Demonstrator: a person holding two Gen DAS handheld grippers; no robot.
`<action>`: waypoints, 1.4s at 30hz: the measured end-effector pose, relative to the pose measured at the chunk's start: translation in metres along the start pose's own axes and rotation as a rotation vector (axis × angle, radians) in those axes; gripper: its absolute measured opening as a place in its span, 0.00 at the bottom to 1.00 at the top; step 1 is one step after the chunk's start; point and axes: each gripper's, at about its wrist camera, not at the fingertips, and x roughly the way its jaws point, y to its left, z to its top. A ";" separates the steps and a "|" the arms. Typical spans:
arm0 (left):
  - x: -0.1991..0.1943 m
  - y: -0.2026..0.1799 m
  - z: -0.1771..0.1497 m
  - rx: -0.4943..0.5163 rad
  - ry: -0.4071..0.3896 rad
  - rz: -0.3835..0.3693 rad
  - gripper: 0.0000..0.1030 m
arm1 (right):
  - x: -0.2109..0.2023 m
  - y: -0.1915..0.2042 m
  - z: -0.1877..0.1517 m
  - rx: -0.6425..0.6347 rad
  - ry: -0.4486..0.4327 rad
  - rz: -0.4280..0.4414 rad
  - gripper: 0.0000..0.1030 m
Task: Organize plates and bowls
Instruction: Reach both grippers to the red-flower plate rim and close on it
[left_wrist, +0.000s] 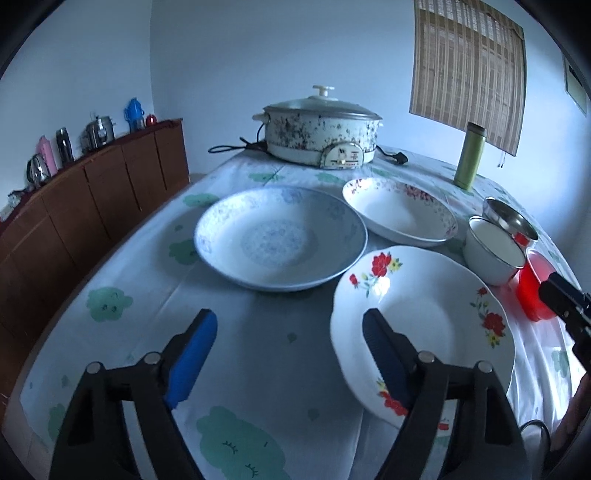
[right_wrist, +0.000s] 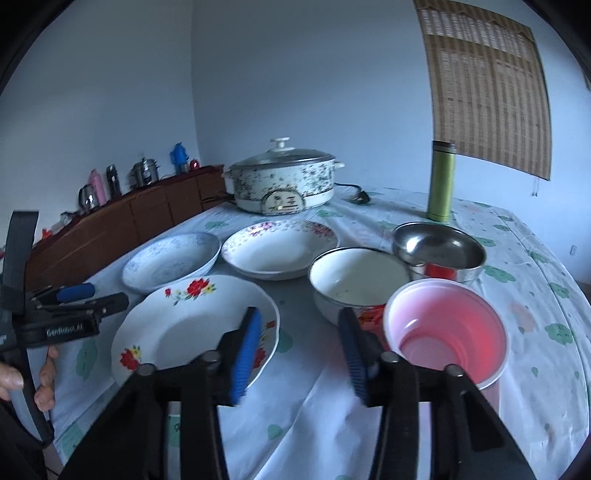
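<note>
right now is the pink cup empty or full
Empty. The right wrist view looks straight into the pink cup, upright on the table, and shows only its bare inner wall and bottom.

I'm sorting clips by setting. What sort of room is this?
Probably a home dining room: a cloth-covered table laid with plates, an electric cooking pot at its far end, and a wooden sideboard lined with kettles and flasks.

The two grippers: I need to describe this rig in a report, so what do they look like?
Both are alike. The left gripper and the right gripper have black angular plastic arms with round silver pins at the joints and ribbed blue pads on the fingers. The left gripper's black body bears white lettering; no sleeve shows.
</note>
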 end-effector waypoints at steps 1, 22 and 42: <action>0.001 0.000 0.000 0.001 0.001 -0.006 0.75 | 0.001 0.002 -0.001 -0.008 0.007 0.010 0.42; 0.015 0.007 -0.002 -0.012 0.099 -0.099 0.54 | 0.040 0.009 -0.011 0.040 0.231 0.193 0.36; 0.042 -0.018 -0.003 -0.058 0.224 -0.229 0.23 | 0.076 0.017 -0.017 0.108 0.359 0.245 0.26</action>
